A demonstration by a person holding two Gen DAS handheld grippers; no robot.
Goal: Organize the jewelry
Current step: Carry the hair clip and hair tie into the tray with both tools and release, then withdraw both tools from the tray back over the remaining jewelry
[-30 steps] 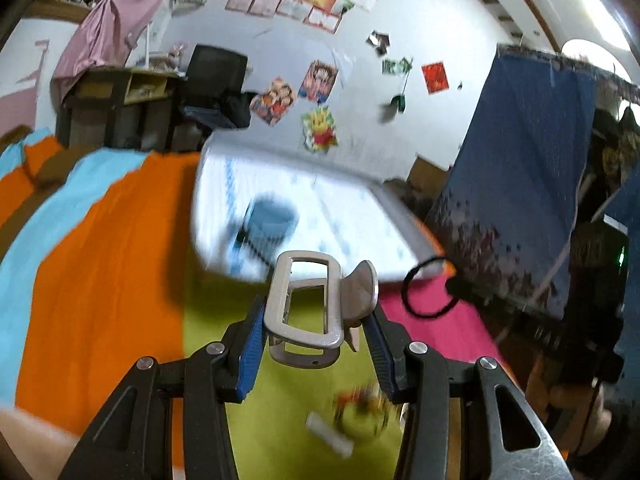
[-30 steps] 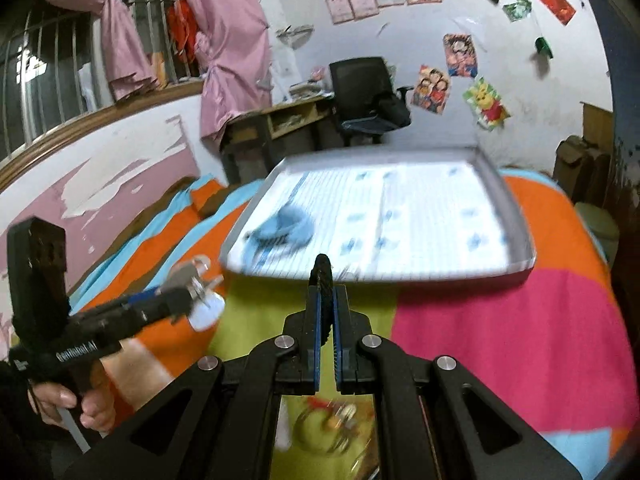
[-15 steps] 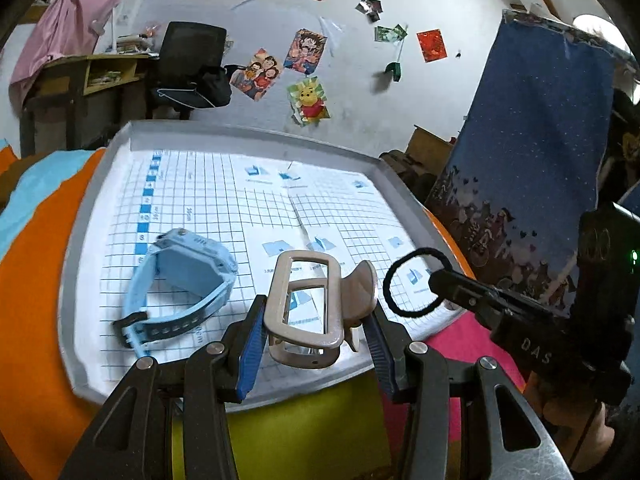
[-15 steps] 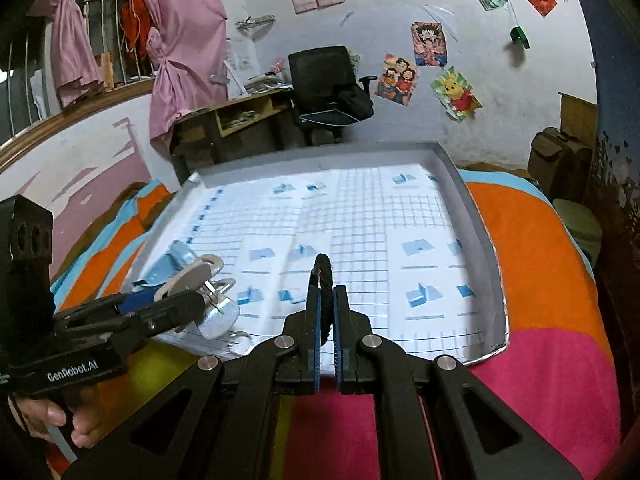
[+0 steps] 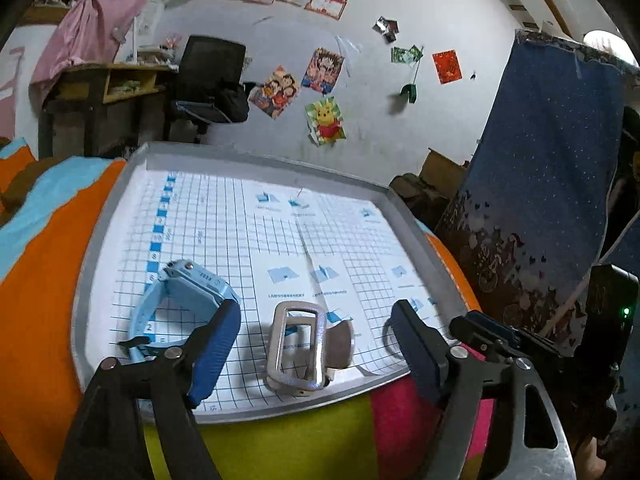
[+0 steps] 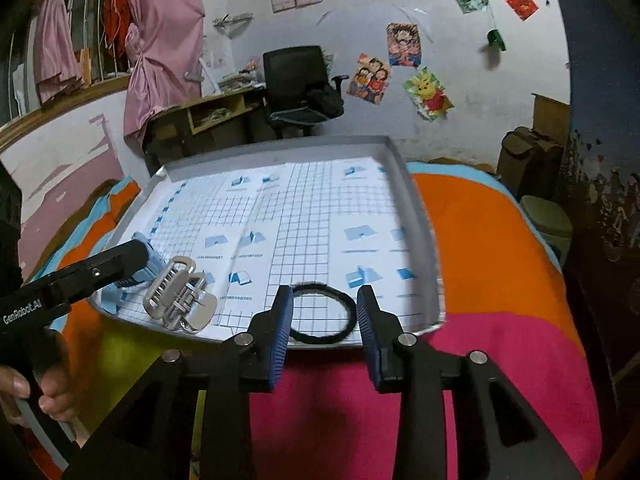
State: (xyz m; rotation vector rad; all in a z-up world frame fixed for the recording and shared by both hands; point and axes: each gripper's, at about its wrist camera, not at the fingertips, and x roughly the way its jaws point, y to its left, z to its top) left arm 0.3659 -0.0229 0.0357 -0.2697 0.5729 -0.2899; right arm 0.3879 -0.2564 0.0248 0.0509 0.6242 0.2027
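Left gripper (image 5: 316, 354) jaws spread, the silver clasp (image 5: 298, 346) lying free in the tray (image 5: 96, 240) between them; its finger hides part of the blue watch (image 5: 180, 304); right gripper (image 6: 324, 326) jaws spread around the black hair tie (image 6: 322, 314), whole only in the right view.

The black hair tie (image 5: 387, 334) is mostly hidden behind the left gripper's finger (image 5: 416, 350) in its own view – just a sliver shows. The blue watch (image 6: 120, 286) is half covered too, and the tray paper's print (image 6: 244, 257) is way too tiny to read.
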